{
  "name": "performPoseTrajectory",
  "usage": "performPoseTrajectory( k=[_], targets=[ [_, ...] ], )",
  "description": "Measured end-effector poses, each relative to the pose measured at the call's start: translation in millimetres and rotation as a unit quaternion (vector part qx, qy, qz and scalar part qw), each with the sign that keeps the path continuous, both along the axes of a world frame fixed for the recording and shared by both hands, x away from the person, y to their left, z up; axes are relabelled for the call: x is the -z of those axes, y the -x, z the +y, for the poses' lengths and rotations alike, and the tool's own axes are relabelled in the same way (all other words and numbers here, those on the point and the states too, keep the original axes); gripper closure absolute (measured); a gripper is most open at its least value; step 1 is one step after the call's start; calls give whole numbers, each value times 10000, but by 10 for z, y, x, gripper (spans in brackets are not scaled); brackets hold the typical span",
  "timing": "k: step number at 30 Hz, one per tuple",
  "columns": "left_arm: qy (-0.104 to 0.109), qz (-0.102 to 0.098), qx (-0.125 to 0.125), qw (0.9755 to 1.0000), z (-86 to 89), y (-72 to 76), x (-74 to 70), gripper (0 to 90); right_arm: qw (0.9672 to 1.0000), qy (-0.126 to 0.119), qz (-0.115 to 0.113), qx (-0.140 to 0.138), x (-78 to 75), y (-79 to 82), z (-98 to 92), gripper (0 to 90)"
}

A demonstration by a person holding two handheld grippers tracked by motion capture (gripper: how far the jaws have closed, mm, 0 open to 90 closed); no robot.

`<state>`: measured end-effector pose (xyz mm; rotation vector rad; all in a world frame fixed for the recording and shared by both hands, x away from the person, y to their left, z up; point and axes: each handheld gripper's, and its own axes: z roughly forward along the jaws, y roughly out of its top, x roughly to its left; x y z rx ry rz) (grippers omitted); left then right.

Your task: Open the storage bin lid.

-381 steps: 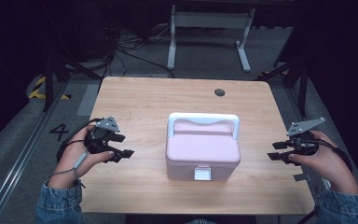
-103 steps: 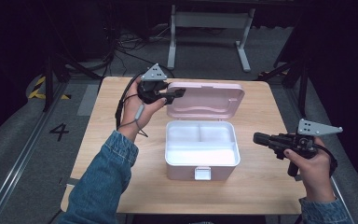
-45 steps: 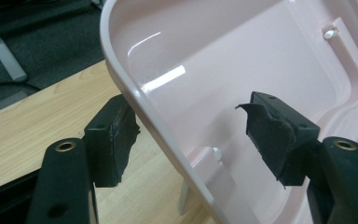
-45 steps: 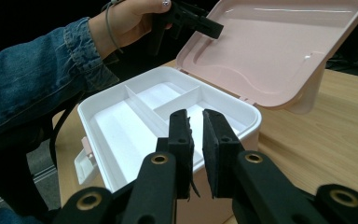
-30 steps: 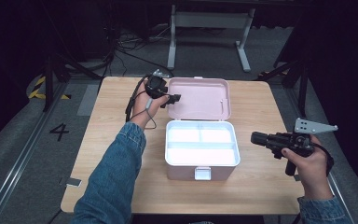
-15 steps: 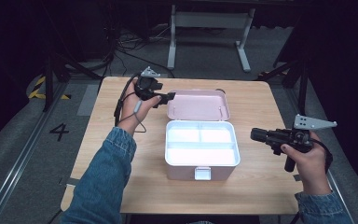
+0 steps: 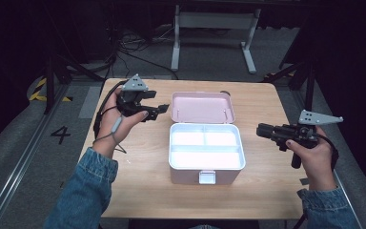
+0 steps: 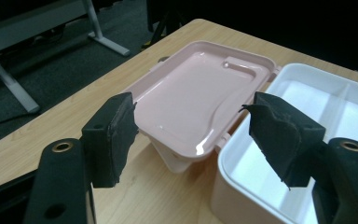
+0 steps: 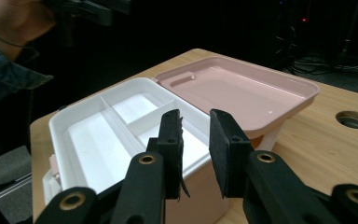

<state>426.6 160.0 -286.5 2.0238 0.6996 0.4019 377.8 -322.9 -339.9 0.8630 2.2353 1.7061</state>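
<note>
high view: a pink box is seen near the middle of the wooden table, its lid swung fully back and lying open on the far side. a white tray is set inside, divided into one long compartment at the near side and two smaller ones behind it, all bare. a small white latch is seen on the near wall. no brand or label can be read on the box.

the left gripper is held just left of the lid, apart from it, with its jaws spread wide and nothing between them; in the left gripper view the lid is framed between the two pads. the right gripper is held to the right of the box, pointed toward it, its jaws nearly together with a narrow gap and nothing gripped.

a round hole is cut in the tabletop beyond the lid. a figure "4" is marked on the floor left of the table.
</note>
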Motion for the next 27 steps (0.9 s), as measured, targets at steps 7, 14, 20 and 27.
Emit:
performPoseTrajectory(
  k=[7, 14, 20, 27],
  targets=[
    [-71, 19, 67, 10000, 245, 350, -62, 320, 9992, 279, 23, 292, -25, -36, -65, 711],
    [-153, 136, -115, 9997, 599, 614, -38, 321, 9973, 488, 201, 520, -18, -52, -139, 688],
    [-221, 331, -383, 9985, 787, 708, 83, 318, 9951, 624, 367, 671, 1, -71, -206, 660],
    [-266, 459, -693, 9962, 927, 778, 241, 307, 9928, 775, 473, 779, 30, -87, -266, 622]
  ],
)
